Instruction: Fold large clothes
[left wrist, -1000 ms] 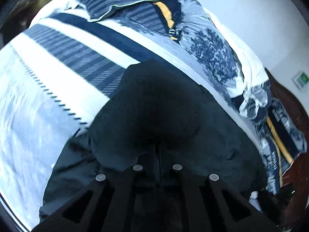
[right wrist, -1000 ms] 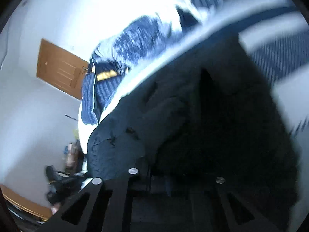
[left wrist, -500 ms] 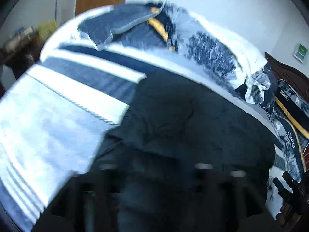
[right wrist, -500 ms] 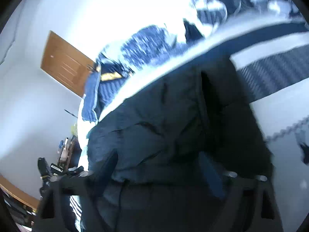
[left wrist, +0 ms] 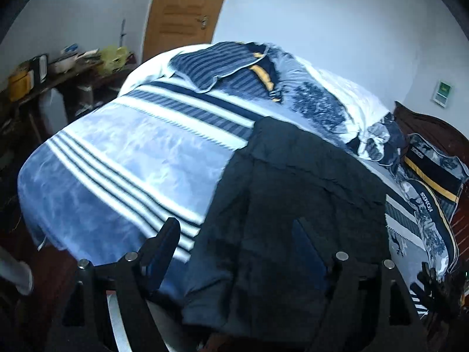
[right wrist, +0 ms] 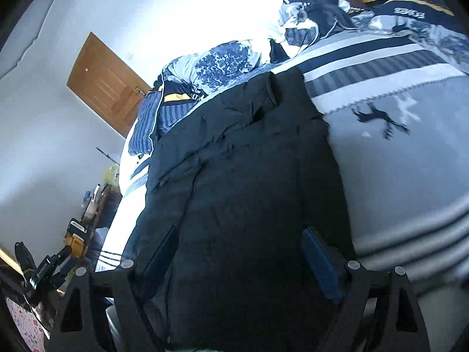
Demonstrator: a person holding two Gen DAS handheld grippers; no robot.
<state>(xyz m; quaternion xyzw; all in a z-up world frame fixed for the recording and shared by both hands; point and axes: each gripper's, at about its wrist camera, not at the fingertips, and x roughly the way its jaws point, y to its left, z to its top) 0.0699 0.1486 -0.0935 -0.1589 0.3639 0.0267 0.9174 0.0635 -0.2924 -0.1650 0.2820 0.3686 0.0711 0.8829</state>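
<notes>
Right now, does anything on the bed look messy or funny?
Yes. The dark coat hangs over the bed's near edge, and the quilt lies bunched in a heap on the far side instead of spread flat.

I am reading "HOMES" on the dark navy band of the blue-and-white printed pillowcase [left wrist: 428, 202], seen upside down. A smaller label on the navy pillow with the yellow stripe [left wrist: 433, 170] is staying too blurred for me.
</notes>
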